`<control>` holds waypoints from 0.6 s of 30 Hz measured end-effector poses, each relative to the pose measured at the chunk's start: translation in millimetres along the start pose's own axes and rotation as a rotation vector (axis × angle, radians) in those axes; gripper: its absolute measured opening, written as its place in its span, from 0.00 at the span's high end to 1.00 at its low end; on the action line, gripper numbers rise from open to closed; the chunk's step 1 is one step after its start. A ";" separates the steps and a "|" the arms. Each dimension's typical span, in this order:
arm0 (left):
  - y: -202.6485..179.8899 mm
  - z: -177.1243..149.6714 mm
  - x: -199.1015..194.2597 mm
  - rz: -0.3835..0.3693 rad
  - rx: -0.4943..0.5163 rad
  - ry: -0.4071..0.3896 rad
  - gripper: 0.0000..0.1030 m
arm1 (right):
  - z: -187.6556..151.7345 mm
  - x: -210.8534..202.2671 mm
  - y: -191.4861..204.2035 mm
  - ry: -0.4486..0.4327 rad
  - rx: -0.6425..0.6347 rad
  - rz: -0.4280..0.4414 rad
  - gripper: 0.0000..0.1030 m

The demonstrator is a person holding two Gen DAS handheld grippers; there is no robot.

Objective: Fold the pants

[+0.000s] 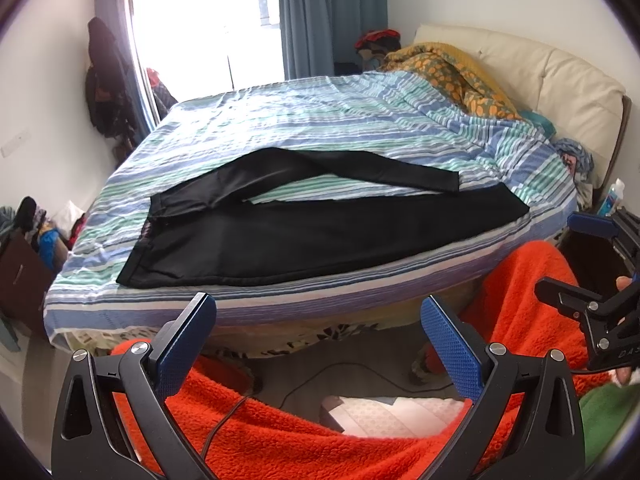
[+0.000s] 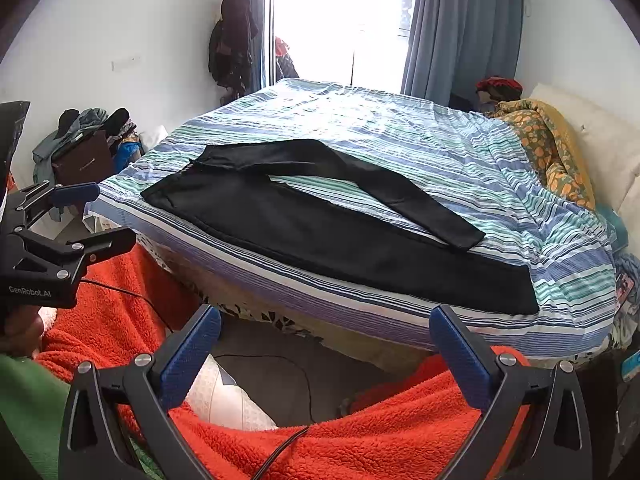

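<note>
Black pants [image 1: 320, 236] lie spread along bed's [image 1: 280, 304] near edge. Left gripper [image 1: 318, 316] & right gripper [image 2: 326, 330] both spread wide, holding nothing. Risk: slick fabric bunches or slides off edge when pinched.

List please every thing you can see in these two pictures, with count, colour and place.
pants: one, black, spread flat on the bed, legs apart
bed cover: one, blue-green-white striped, over the bed
quilt: one, orange-yellow patterned, bunched at the headboard
curtain: blue-grey, beside the window
hanging clothes: dark, on the wall left of the window
fleece: orange-red, below the grippers
left gripper: black, blue pads, open
right gripper: black, blue pads, open
</note>
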State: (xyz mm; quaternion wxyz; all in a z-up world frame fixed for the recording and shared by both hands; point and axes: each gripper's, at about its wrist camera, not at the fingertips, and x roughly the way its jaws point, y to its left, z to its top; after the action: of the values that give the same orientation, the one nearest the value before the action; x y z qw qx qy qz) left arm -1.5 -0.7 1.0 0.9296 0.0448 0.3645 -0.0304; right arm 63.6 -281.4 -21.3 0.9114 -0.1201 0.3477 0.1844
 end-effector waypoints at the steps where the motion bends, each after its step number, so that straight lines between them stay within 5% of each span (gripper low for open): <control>1: -0.2 -0.2 -0.1 -0.001 0.000 -0.001 0.01 | -0.4 0.0 -0.2 0.001 -0.001 0.001 0.00; 18: 0.0 -2.2 1.5 -0.003 -0.004 0.007 0.01 | -1.6 4.1 4.4 0.015 -0.015 0.013 0.00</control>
State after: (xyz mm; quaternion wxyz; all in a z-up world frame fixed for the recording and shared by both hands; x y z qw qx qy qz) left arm -1.9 -0.5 -1.6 0.9284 0.0426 0.3678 -0.0310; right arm 63.6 -276.9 -25.6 0.9067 -0.1261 0.3537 0.1919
